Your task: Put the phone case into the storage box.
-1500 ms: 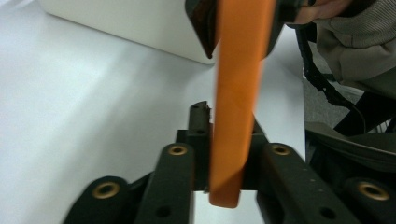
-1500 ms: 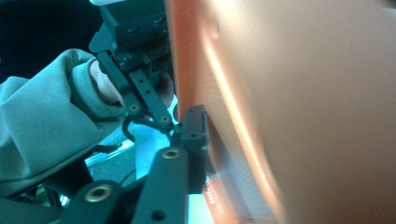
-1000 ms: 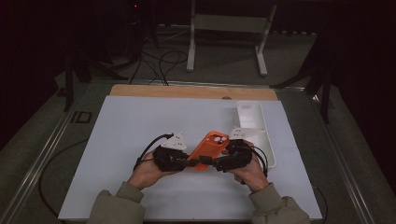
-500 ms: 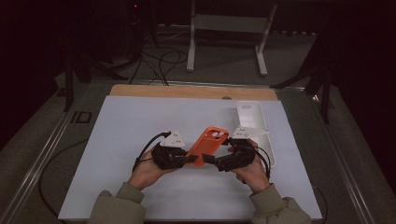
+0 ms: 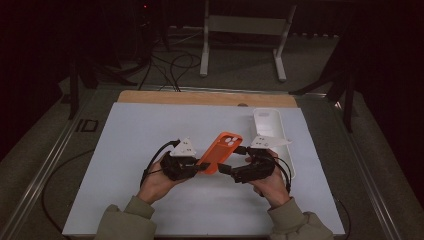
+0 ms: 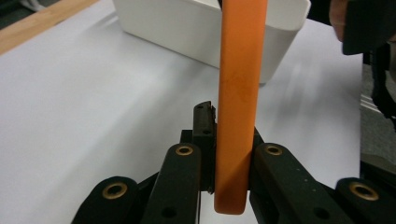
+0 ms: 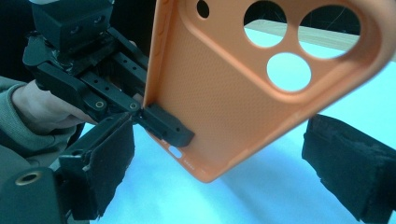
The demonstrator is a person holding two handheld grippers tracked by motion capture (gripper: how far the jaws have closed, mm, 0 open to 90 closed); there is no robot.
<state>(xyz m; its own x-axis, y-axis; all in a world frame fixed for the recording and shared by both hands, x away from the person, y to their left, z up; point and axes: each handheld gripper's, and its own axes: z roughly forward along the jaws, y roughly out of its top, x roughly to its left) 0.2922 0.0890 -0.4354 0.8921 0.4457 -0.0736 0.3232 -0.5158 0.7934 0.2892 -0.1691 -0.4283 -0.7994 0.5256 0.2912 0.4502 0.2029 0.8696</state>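
the white table cover point(image 5: 150, 150) carries a white tray point(image 5: 270, 125) at its right edge, with the work held above the middle. the orange phone case point(image 5: 220, 152) stands tilted off the cover, its lower edge clamped in the left gripper point(image 5: 200, 167), whose jaws pinch narrow on it. the right gripper point(image 5: 227, 169) has just been opening; a second ago it sat against the case, now its pads point(image 7: 109, 172) stand wide and clear of it. the case likely hangs on the left alone.
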